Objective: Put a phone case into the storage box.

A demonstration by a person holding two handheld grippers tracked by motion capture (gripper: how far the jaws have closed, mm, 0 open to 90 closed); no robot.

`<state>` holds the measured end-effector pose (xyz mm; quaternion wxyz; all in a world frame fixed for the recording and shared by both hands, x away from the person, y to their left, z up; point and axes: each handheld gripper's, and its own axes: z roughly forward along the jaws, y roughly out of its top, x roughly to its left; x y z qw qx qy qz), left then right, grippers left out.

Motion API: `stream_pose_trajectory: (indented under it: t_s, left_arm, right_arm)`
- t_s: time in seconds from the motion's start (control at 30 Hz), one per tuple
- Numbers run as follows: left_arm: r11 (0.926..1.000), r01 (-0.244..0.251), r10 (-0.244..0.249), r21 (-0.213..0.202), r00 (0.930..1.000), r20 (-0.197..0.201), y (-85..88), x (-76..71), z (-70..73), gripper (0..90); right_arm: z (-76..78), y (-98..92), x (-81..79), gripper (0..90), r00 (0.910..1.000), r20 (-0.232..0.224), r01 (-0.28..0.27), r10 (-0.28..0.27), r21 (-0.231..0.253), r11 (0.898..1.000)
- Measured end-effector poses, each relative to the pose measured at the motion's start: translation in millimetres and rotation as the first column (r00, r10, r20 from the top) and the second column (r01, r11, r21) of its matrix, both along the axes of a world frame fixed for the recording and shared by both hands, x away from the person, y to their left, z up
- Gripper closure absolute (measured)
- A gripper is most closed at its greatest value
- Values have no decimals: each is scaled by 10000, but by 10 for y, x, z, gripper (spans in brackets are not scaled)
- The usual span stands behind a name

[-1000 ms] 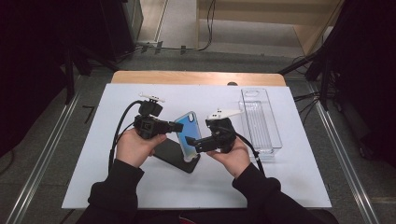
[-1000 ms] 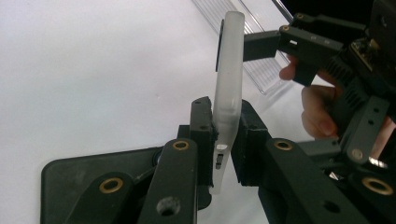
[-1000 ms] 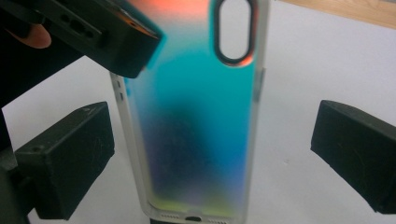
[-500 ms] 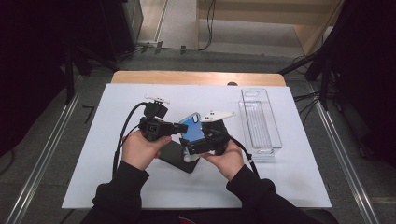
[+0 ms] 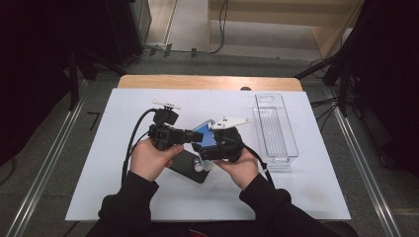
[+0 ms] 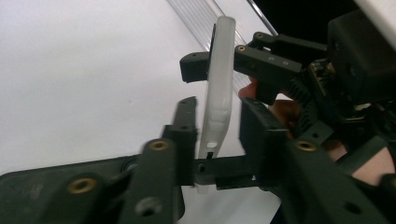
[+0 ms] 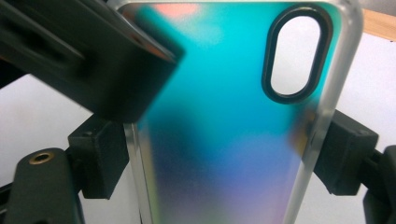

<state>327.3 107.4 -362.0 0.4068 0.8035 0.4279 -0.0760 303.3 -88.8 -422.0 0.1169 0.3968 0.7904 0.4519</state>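
A blue-green iridescent phone case point(image 5: 206, 133) with frosted edges is held up over the table between both hands. My right gripper point(image 7: 222, 156) has just been closing and its pads point(image 7: 100, 156) press on the case's point(image 7: 224, 140) two long edges. My left gripper point(image 6: 217, 135) has just been opening. Its jaws stand on either side of the thin case point(image 6: 219, 79) with small gaps, not pressing. One left fingertip point(image 7: 93, 60) crosses the case's upper corner in the right gripper view. A black phone point(image 5: 190, 167) lies flat on the white mat point(image 5: 123, 187) under the hands.
A clear, long plastic tray point(image 5: 276, 129) stands at the right of the mat, close to the right hand. Cables trail from both grippers toward the person. The wooden table edge point(image 5: 207, 82) runs along the far side.
The right gripper has come in from the right and closed on the case's edges. The left gripper's jaws have spread off the case. Both hands stay near the mat's middle.
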Motion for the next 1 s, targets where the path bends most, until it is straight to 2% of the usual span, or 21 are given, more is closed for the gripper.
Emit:
stream_pose_trajectory:
  t_s: [0.13,0.23,0.33,0.5,0.67,0.9,1.0]
  left_arm:
    - [9999,67,-67,-105,10000,-27,38,1,30,494]
    - [9992,385,-385,-116,9993,-34,66,2,28,405]
    - [9964,835,-833,-116,9963,232,94,-1,15,346]
    - [9887,1501,-1494,-44,9865,676,142,-12,-46,321]
    - [9798,2002,-1994,9,9755,933,186,-7,-159,321]
    - [9735,2225,-2267,518,9691,970,227,-27,-314,321]
    - [9739,2221,-2258,463,9688,1023,273,-48,-379,320]
  right_arm:
    - [-10,-50,34,153,10000,-18,32,-33,-117,9999]
    - [-13,-108,68,153,9999,-77,104,-105,-116,9999]
    - [-5,-173,101,152,10000,-76,14,-15,-180,9998]
    - [22,-281,138,152,9993,-149,-334,333,-43,9994]
    - [51,-385,170,152,9972,-216,-712,715,139,9974]
    - [116,-505,194,152,9952,-280,-925,936,372,9950]
    - [131,-549,204,152,9945,-290,-990,1004,490,9939]
